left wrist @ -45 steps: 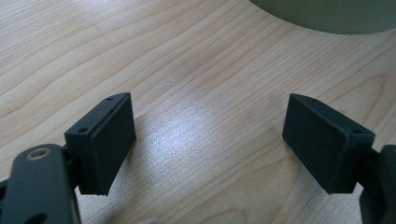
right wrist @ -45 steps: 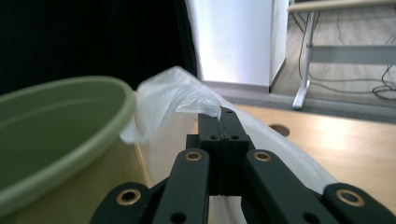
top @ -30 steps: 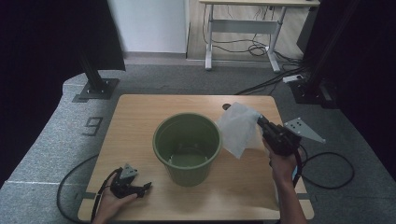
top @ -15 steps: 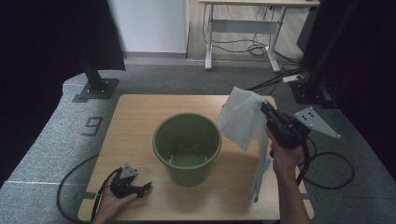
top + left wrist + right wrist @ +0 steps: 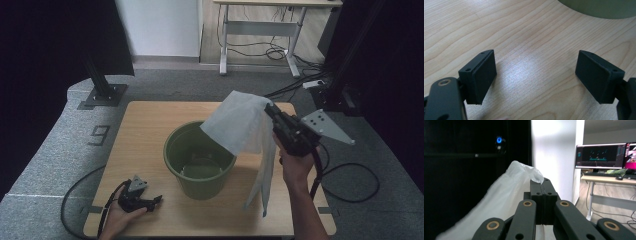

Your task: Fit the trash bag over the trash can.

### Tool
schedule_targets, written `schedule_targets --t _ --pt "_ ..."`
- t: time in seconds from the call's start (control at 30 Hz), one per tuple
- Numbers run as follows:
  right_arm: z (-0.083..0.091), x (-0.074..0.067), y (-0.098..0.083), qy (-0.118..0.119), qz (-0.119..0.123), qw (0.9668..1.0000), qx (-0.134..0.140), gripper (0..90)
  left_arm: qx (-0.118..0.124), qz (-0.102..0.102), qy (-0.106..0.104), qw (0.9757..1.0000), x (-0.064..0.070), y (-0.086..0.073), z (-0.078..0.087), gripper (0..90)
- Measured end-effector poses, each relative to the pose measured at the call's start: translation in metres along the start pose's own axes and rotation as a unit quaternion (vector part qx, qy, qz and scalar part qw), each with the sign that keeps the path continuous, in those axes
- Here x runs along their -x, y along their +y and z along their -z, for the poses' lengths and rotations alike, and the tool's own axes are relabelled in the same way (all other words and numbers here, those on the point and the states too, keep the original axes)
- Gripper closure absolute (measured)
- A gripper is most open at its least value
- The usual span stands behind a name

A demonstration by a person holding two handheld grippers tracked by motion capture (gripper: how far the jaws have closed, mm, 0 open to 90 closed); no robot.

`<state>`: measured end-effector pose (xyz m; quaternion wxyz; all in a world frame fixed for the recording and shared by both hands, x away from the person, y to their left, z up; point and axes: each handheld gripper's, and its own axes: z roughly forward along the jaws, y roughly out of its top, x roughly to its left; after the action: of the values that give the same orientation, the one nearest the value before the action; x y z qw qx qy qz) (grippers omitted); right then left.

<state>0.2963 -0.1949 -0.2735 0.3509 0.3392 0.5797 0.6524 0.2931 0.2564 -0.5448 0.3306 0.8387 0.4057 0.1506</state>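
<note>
Jaws of the right gripper (image 5: 270, 109) clamp a white bag (image 5: 239, 127), held above the green bucket (image 5: 199, 159). Left gripper (image 5: 150, 202) rests on the wooden counter (image 5: 150, 125), jaws apart. Grey carpet (image 5: 55, 155) surrounds the counter; a white desk (image 5: 260, 25) stands behind.

Wooden table (image 5: 150, 120), grey carpet (image 5: 60, 150), white desk (image 5: 260, 30), monitors (image 5: 604, 152), tangled floor cables (image 5: 280, 50)

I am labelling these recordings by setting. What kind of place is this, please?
Probably a lab or office set up for recording. A small wooden table stands on grey carpet between black curtains, with a desk and loose cables behind it, and computer monitors on another desk.
</note>
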Motion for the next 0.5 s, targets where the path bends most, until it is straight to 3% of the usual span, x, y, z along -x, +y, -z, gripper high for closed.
schedule_targets --t 0.13,0.3,0.5 --pt "-0.007 -0.017 -0.020 -0.005 0.040 0.9988 -0.026 88.5 0.000 0.000 0.000 1.0000 0.000 0.000 0.000 16.6" --pt "-0.019 -0.040 -0.049 0.013 0.079 0.9948 -0.064 88.4 0.000 0.000 0.000 1.0000 0.000 0.000 0.000 16.6" --pt "-0.023 -0.051 -0.071 0.033 0.072 0.9930 -0.087 88.4 0.001 0.000 0.000 1.0000 0.000 0.000 0.000 16.6"
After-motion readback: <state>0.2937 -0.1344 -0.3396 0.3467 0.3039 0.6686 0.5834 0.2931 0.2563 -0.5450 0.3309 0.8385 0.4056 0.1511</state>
